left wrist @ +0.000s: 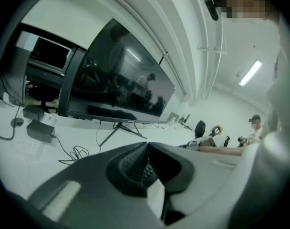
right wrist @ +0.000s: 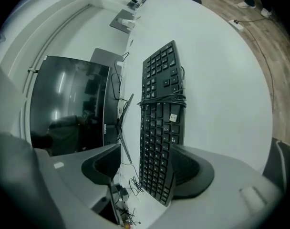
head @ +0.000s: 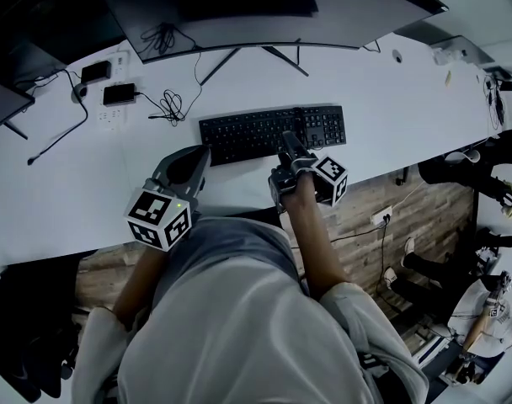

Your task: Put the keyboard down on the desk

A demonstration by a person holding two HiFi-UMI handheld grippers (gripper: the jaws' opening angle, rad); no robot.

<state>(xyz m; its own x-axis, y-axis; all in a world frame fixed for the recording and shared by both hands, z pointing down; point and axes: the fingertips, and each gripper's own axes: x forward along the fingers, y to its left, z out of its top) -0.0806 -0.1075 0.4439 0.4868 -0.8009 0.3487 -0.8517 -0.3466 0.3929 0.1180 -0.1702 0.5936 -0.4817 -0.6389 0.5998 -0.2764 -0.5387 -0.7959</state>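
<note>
Your keyboard (head: 271,133) lies on the white desk (head: 391,99), near the middle of the head view. Its long side runs from 9 to 3 o'clock, with the number pad at the 3 o'clock end. Its own cable (right wrist: 161,100) is wound around the body between the main keys and the number pad. The USB plug (right wrist: 173,118) rests on the keys.

Your right gripper (head: 288,146) reaches in from 5 o'clock, and its tips overlap the keyboard's near edge. In the right gripper view its 2 jaws stand apart. 1 pad sits by the keyboard's edge at 5 o'clock. The other is clear of the keys at 8 o'clock, with a gap showing between, so nothing is clamped. You cannot tell whether the nearer pad touches the keyboard.

Your left gripper (head: 203,153) is at 8 o'clock of the keyboard, just beside its left near corner. In the left gripper view its jaw tips meet, and nothing is held between them.

The monitor (head: 264,7) stands at 12 o'clock beyond the keyboard on a spread-leg stand. 2 dark power bricks (head: 120,93) rest at 10 o'clock. A tangle of loose wire (head: 170,106) lies between them and the keyboard. At 4 o'clock, past the desk edge, people (head: 483,310) are over a wooden floor (head: 424,209).
</note>
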